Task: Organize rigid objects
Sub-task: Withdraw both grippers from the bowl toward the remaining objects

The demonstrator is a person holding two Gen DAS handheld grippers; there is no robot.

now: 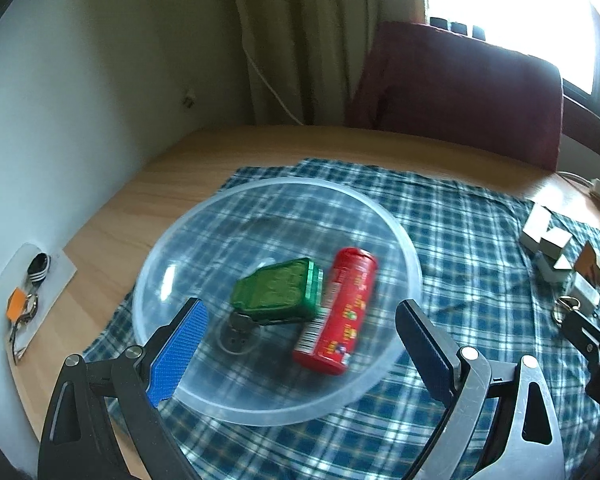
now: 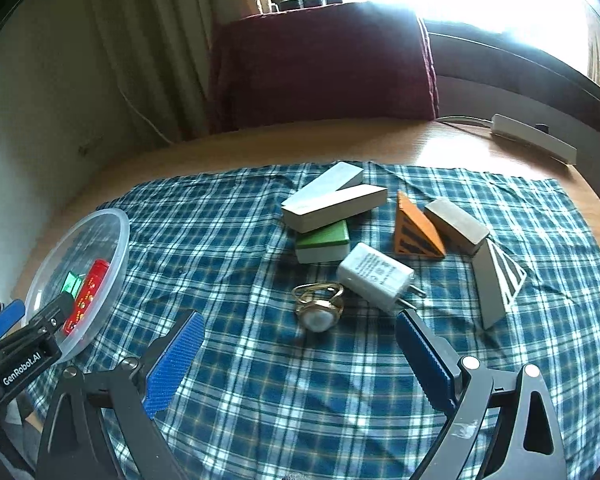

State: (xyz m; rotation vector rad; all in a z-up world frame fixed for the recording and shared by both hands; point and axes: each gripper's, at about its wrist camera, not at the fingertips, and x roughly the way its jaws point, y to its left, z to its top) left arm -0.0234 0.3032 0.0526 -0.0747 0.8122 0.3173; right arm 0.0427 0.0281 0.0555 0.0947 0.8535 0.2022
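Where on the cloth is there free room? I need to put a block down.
Free: the checked cloth between the clear bowl and the ring, and its near strip. Crowded: blocks and the charger beyond the ring.

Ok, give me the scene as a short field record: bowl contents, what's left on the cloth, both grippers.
container: clear plastic bowl on the blue plaid cloth
in bowl: green rectangular tin; red cylindrical tube, lying down; a small metal item, unclear
on cloth: gold ring with pale stone; white plug charger; white wooden blocks; green-topped block; orange wedge
left gripper: open, empty, over bowl
right gripper: open, empty, facing ring
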